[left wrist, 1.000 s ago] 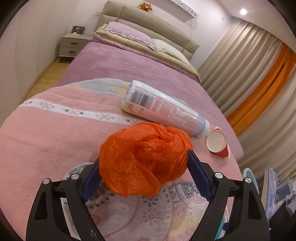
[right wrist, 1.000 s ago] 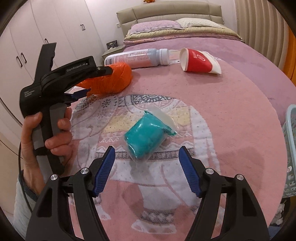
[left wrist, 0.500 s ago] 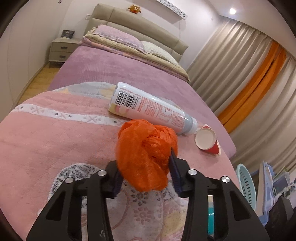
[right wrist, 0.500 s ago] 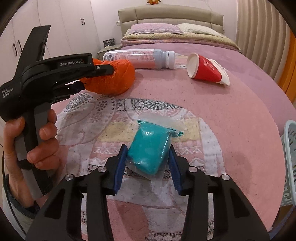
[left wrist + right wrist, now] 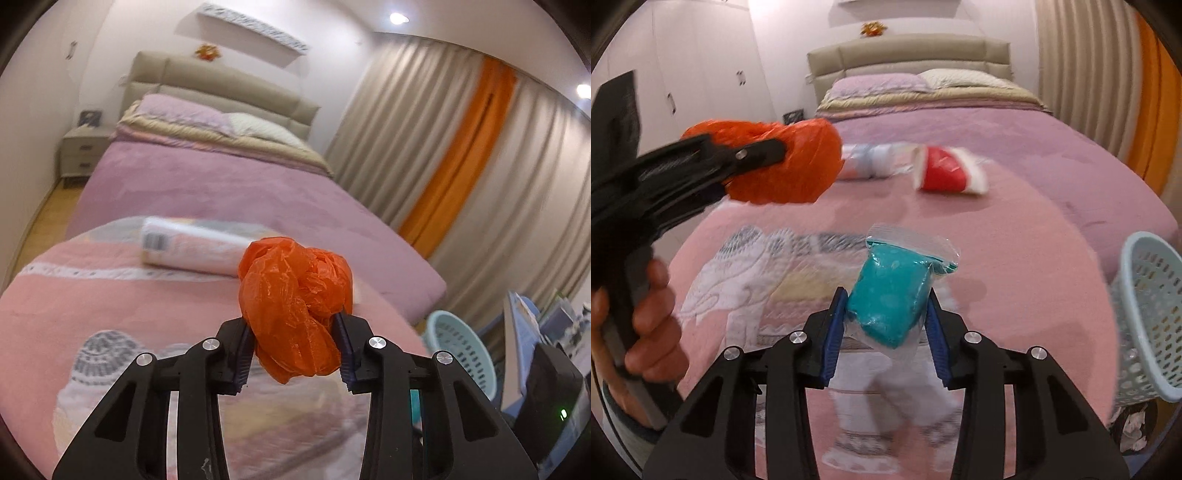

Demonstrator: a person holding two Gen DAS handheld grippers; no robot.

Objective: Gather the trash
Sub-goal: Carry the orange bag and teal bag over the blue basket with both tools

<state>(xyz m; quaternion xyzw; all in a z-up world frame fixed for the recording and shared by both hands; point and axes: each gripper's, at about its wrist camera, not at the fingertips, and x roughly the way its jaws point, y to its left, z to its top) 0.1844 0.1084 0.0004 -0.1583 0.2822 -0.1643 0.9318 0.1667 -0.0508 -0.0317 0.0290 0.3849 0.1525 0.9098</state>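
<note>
At the far left of the right wrist view, a person's hand (image 5: pixel 646 332) grips the grey handle of the left tool (image 5: pixel 295 350), whose black plastic arms and ribbed blue pads are clamped on a crumpled orange plastic bag (image 5: pixel 295 310), a crinkly, glossy ball held clear of the bed. Its jaws have just been closing on that bag, which bulges out above and below the pads. Behind it, on the fuzzy pink blanket (image 5: pixel 1034 277) with a pale elephant pattern, lies a long white cylindrical spray can (image 5: pixel 188 247) on its side, blurred, and to its right a red paper cup (image 5: pixel 947 173) with a white rim, tipped over. Nearer, the right tool (image 5: pixel 886 328) is clamped on a clear zip bag holding a soft teal lump (image 5: pixel 890 295); its jaws too have just been closing, and the bag's thin film wrinkles where the blue pads press in. At the far right, beside the bed, stands a pale blue perforated plastic basket (image 5: pixel 1152 314) with a rounded rim.
</note>
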